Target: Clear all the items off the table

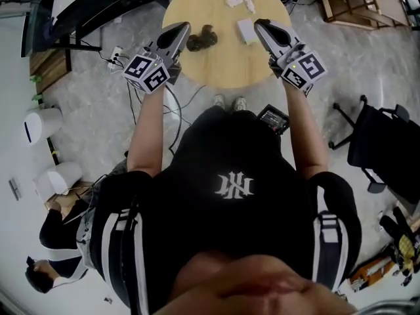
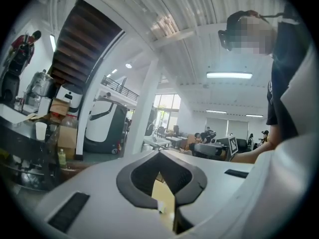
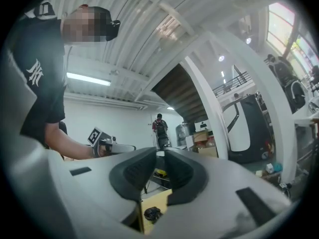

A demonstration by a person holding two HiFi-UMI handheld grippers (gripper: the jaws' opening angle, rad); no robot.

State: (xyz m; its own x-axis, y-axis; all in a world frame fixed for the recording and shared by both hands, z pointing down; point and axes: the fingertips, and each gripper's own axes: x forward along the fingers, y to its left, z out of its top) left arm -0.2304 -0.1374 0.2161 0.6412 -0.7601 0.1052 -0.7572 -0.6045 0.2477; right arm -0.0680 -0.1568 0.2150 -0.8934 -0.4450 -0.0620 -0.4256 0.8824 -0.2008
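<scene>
The round light-wood table point(image 1: 216, 71) carries three items:

1. One dark crumpled lump point(image 1: 202, 40), just beside the left gripper point(image 1: 182, 28).
2. One flat white rectangular piece point(image 1: 246, 31), just beside the right gripper point(image 1: 260, 25).
3. One crumpled white scrap point(image 1: 241, 3), at the far side.

Both grippers have their jaws closed and hold nothing.

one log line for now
left tool shut; right tool shut; round wooden table: dark crumpled lump, white rectangular piece, white crumpled scrap
</scene>
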